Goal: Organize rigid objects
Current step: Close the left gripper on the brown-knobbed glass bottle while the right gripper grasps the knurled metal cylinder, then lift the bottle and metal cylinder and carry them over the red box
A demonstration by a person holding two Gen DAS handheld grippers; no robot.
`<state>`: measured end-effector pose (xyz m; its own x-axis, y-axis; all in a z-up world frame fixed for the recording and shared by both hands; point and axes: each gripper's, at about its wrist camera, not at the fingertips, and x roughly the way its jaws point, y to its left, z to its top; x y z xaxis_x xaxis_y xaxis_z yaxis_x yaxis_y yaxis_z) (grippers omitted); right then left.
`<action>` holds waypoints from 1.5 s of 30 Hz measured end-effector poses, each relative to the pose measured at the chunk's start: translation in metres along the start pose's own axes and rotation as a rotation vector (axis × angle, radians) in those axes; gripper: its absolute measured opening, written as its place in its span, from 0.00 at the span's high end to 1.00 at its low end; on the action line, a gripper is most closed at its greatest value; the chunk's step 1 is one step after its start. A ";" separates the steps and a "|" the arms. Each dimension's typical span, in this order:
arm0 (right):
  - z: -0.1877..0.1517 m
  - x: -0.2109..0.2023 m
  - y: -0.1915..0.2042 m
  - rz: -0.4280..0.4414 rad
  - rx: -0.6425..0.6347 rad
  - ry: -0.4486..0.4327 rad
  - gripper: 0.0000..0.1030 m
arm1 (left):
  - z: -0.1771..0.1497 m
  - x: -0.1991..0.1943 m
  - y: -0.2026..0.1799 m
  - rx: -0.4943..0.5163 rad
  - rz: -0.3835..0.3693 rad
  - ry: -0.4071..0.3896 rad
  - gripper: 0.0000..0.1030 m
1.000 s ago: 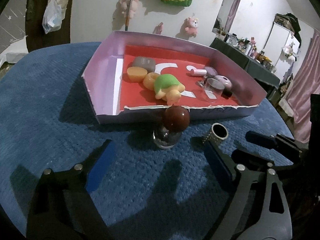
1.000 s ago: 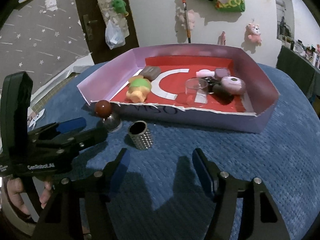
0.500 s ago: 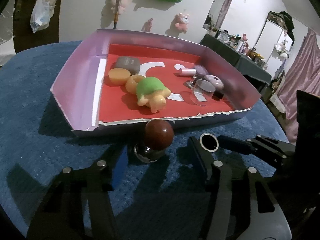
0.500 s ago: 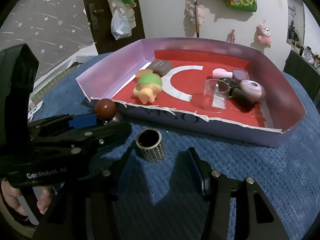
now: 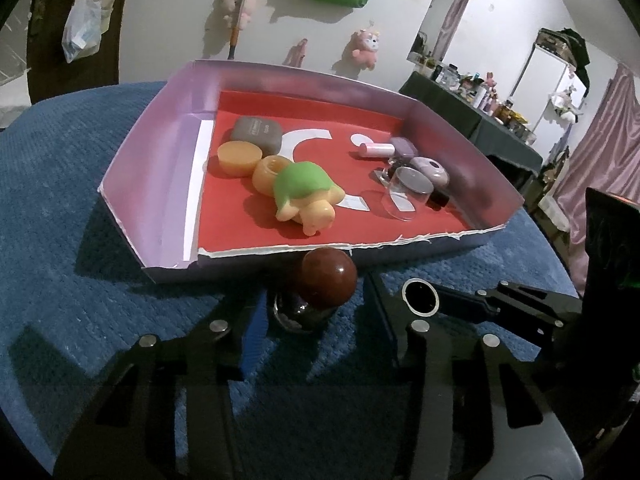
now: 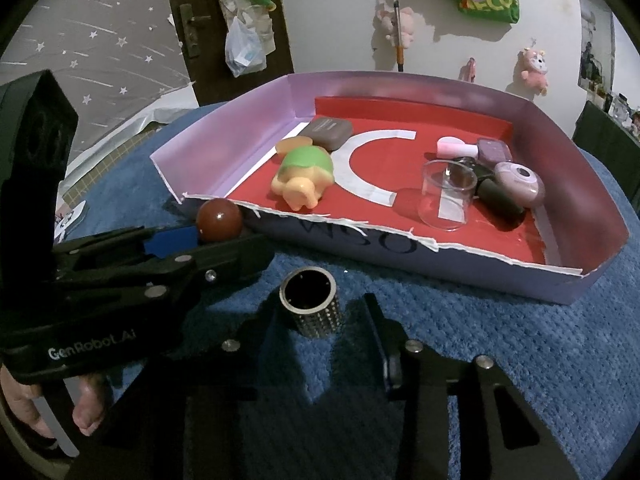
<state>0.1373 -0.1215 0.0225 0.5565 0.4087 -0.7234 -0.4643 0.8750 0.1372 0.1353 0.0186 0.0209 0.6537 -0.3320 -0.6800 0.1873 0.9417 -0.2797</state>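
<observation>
Left wrist view shows the red-knobbed bottle (image 5: 316, 296) standing upright on the blue counter (image 5: 80, 200), just outside the near wall of the purple box (image 5: 160, 168), between the fingers of the left gripper (image 5: 312, 316). Those fingers have just been closing and now sit close on either side of the bottle's dark body; whether the pads actually press it I cannot tell. Right wrist view shows the studded metal cylinder (image 6: 312, 304) upright on the counter, near the box's front wall, between the fingers of the right gripper (image 6: 316, 320). These fingers have also just been closing, and a narrow gap of blue cloth shows on each side of the cylinder. A hand (image 6: 48, 408) grips the left gripper's handle at the lower left edge.
</observation>
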 end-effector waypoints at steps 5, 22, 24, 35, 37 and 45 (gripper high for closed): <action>0.000 0.001 0.000 0.002 0.005 -0.001 0.64 | 0.001 0.004 -0.003 0.015 0.022 0.008 0.58; -0.003 -0.008 0.000 0.018 0.014 -0.012 0.73 | -0.003 0.000 0.006 -0.031 -0.018 0.005 0.70; -0.004 -0.012 -0.001 0.016 0.014 -0.017 0.73 | -0.005 -0.002 0.005 -0.030 -0.027 0.008 0.71; -0.011 -0.031 -0.016 -0.002 0.053 -0.027 0.73 | -0.016 -0.015 -0.002 -0.021 -0.048 0.013 0.71; -0.014 -0.032 -0.017 -0.003 0.059 -0.025 0.73 | -0.017 -0.017 -0.003 -0.019 -0.051 0.014 0.71; -0.017 -0.041 -0.023 -0.001 0.079 -0.038 0.73 | -0.019 -0.031 -0.014 0.002 -0.069 -0.002 0.71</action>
<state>0.1132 -0.1625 0.0378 0.5835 0.4161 -0.6974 -0.4090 0.8925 0.1903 0.0978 0.0145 0.0332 0.6410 -0.3956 -0.6577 0.2333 0.9168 -0.3241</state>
